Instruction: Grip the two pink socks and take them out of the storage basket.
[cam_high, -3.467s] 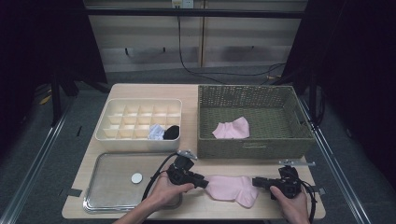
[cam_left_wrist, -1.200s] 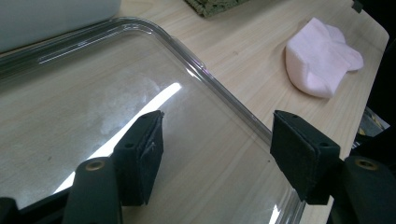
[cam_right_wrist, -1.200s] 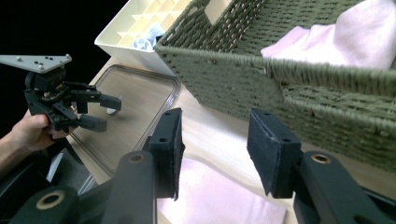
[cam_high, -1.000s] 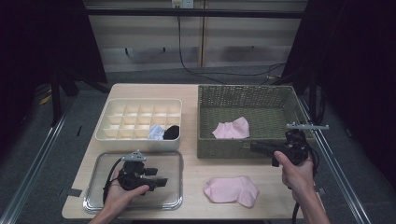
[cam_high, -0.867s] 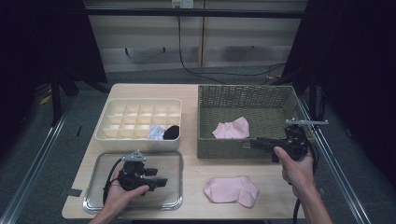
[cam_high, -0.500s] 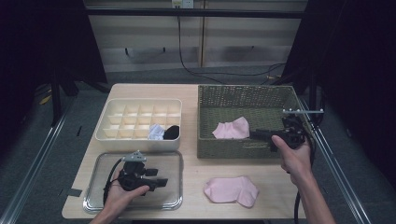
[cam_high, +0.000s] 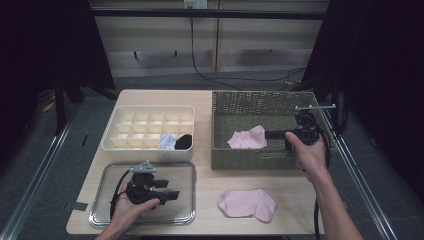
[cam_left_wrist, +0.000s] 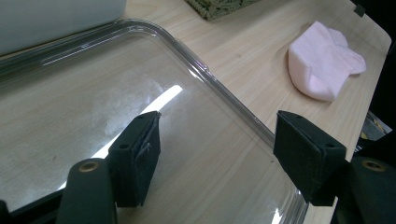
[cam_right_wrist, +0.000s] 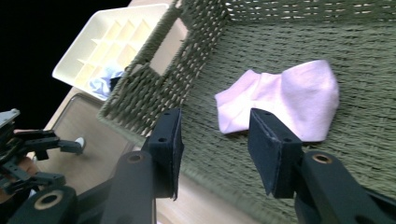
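Two pink socks are seen. Nearest, one pink sock (cam_high: 247, 204) lies flat on the bare bench (cam_high: 210, 197) near its front edge, between the clear tray (cam_high: 187, 172) and the person's right forearm; it is pale, soft and folded, with its long axis running across the bench, left to right. In the left gripper view the same sock (cam_left_wrist: 324, 63) shows beyond the tray's rim, rumpled at its far end.

The left hand-held gripper (cam_high: 167, 192) is held low over the clear tray at the front left, its jaws spread wide with nothing between them; in its own view the left hand-held gripper (cam_left_wrist: 224, 149) has only the tray's glossy floor between the pads.

Farther back, the right hand-held gripper (cam_high: 272, 134) is reached over the near wall of the woven basket (cam_high: 260, 160), pointing left toward the second pink sock (cam_high: 247, 138). Its jaws are parted and empty; in its own view the right hand-held gripper (cam_right_wrist: 215, 140) hovers just short of that sock (cam_right_wrist: 285, 100), whose near edge is partly covered by one jaw. This sock lies on the basket floor, creased, with one end broad and rounded and the other narrower; whether the pads touch it cannot be told.

Beyond the tray stands the cream divider box (cam_high: 150, 120), with a blue-white item and a black item in two front cells, too small to make out.
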